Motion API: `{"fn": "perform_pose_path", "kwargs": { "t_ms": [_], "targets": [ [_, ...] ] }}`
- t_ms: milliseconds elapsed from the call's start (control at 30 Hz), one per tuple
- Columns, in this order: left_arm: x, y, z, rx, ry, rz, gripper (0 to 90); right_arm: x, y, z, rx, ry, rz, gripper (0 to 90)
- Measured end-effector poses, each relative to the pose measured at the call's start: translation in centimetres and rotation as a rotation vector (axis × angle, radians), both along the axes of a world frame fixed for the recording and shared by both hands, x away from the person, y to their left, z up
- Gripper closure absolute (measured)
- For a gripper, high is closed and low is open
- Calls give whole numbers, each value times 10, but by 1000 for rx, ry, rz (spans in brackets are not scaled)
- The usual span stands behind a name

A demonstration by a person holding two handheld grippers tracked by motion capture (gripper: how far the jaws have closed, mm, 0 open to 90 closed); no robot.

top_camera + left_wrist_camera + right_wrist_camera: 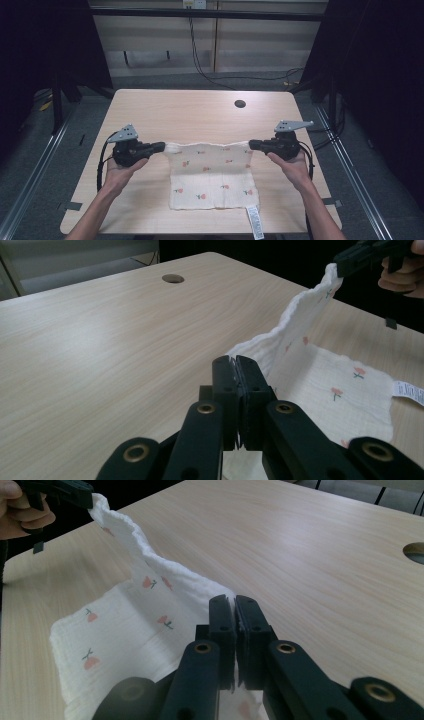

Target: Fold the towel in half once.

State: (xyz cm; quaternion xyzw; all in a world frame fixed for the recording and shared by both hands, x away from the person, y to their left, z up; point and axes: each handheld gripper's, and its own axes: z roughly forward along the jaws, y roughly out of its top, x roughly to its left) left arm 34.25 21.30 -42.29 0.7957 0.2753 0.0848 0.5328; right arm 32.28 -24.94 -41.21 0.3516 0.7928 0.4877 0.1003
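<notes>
Cloth (212, 175) on table (150, 115), near edge; far edge lifted off table, stretched betw both tongs. Left gripper (161, 146) clamped shut on cloth's far-left corner, right gripper (252, 145) clamped shut on far-right corner. Near half w/ label (254, 221) flat on table. Judged: corners grabbed, lift begun; fold toward near edge not yet done.

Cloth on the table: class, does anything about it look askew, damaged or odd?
Nothing damaged. The cloth has its far corners pinched in the left hand-held gripper and right hand-held gripper, and its care label sticks out over the table edge.
</notes>
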Motion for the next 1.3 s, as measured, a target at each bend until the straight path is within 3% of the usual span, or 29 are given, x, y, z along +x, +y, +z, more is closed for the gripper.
{"fn": "perform_pose_path", "kwargs": {
  "t_ms": [400, 600, 633, 867, 1167, 1233, 1300],
  "targets": [
    [-15, -3, -2, 18, 14, -23, 885, -17, 3, 5, -5, -16, 28, 866],
    [-21, -1, -14, 40, 40, -39, 885, -27, 1, -8, -39, 20, 49, 865],
    [-23, -1, -17, 65, 48, -46, 886, -29, 1, -10, -44, 25, 53, 865],
    [-40, -4, -16, 52, 54, -80, 886, -44, 1, -8, -65, 24, 61, 864],
    [-53, -8, -27, 46, 79, -108, 886, -52, -7, -21, -77, 54, 37, 861],
    [-59, -15, -31, 97, 61, -130, 886, -58, -8, -29, -68, 77, 42, 861],
    [-63, -15, -34, 104, 67, -146, 885, -63, -6, -35, -87, 91, 48, 859]
  ]
}}
